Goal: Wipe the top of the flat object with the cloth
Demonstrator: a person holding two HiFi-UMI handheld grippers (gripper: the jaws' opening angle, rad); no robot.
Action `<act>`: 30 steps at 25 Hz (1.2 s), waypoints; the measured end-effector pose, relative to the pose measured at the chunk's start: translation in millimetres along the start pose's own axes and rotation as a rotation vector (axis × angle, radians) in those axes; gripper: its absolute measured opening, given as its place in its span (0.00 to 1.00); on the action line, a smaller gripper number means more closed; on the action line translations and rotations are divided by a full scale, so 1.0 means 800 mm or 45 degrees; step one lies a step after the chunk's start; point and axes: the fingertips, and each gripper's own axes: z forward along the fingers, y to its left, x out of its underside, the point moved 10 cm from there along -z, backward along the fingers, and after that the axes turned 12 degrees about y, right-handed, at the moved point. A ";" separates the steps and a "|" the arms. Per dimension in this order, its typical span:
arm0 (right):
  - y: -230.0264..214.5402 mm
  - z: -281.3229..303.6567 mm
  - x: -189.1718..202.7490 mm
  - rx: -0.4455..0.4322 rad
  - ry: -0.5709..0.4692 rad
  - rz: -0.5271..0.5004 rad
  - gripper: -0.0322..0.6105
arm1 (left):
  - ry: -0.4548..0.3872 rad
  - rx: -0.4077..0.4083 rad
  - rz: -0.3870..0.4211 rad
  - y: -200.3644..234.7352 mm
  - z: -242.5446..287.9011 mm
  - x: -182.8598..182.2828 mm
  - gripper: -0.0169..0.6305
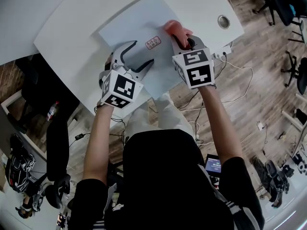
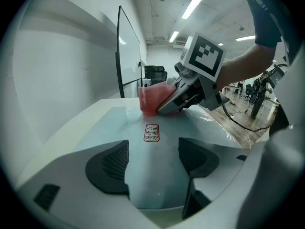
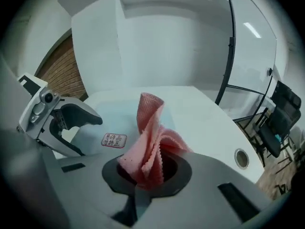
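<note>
White table [image 1: 72,42]; pale flat sheet [image 1: 139,23] on it.

We count left tongs [image 2: 151,159] and right tongs [image 3: 145,175], two in all; one cloth [image 3: 150,137], one flat board [image 1: 134,25] with one label [image 1: 152,43], one table [image 1: 72,32] with one grommet [image 1: 223,21].

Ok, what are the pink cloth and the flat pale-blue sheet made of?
The pink cloth looks like soft woven or knitted fabric, matte: fine mesh texture, zigzag-cut edges. The flat pale-blue sheet is probably smooth plastic or coated board, slightly glossy: a sheen shows in the left gripper view.
</note>
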 end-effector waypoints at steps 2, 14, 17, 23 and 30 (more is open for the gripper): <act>0.011 0.003 -0.007 -0.028 -0.004 -0.011 0.12 | 0.002 -0.001 0.000 0.000 0.000 0.000 0.53; 0.072 0.017 -0.024 -0.145 -0.006 -0.138 0.12 | 0.002 -0.008 0.011 -0.002 0.002 0.000 0.53; 0.079 0.018 -0.026 -0.156 -0.008 -0.158 0.12 | 0.001 -0.011 0.014 -0.002 0.003 0.000 0.53; 0.082 0.019 -0.026 -0.165 -0.003 -0.162 0.12 | -0.002 -0.012 0.020 -0.003 0.003 -0.001 0.53; 0.074 0.022 -0.034 -0.163 0.007 -0.150 0.12 | -0.007 -0.018 0.025 -0.003 0.001 0.000 0.53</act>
